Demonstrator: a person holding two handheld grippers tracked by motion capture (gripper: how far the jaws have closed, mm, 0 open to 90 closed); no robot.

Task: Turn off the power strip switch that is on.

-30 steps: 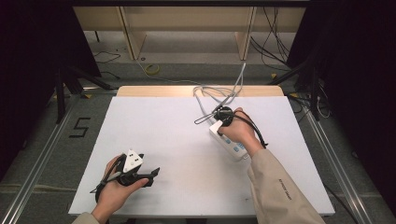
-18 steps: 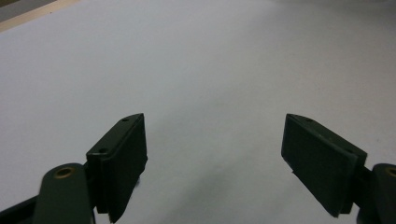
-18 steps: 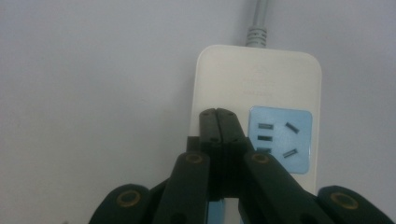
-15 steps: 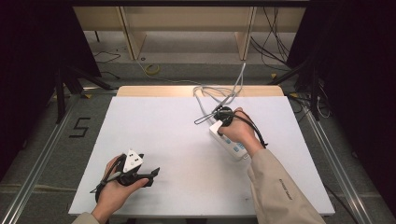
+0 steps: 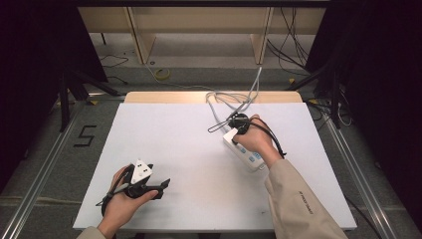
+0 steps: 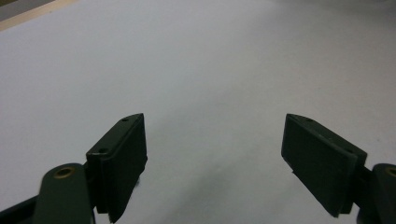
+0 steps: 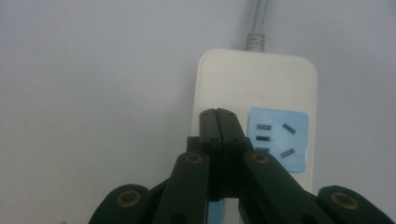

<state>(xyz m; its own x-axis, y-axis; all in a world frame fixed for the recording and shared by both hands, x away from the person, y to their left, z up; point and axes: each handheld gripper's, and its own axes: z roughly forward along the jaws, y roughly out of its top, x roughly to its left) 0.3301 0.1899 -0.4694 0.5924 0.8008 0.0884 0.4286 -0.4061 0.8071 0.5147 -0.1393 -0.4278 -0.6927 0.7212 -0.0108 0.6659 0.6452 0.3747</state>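
Observation:
A white power strip [image 5: 244,152] with light blue sockets lies on the right half of the white table; its grey cable [image 5: 234,102] runs off the far edge. In the right gripper view the power strip [image 7: 275,88] sits just beyond my right gripper [image 7: 217,113], whose jaws are pressed together with nothing between them, over the strip's left edge beside a blue socket [image 7: 278,140]. The right hand [image 5: 255,139] covers that gripper from above. My left gripper [image 5: 161,185] rests near the table's front left, jaws wide apart over bare table [image 6: 212,140].
The white table [image 5: 189,149] has a wooden strip along its far edge. Loose grey cable loops lie at the far edge near the strip. Beyond stand a wooden shelf frame [image 5: 199,25] and floor cables. A "5" mark [image 5: 85,135] is on the floor at left.

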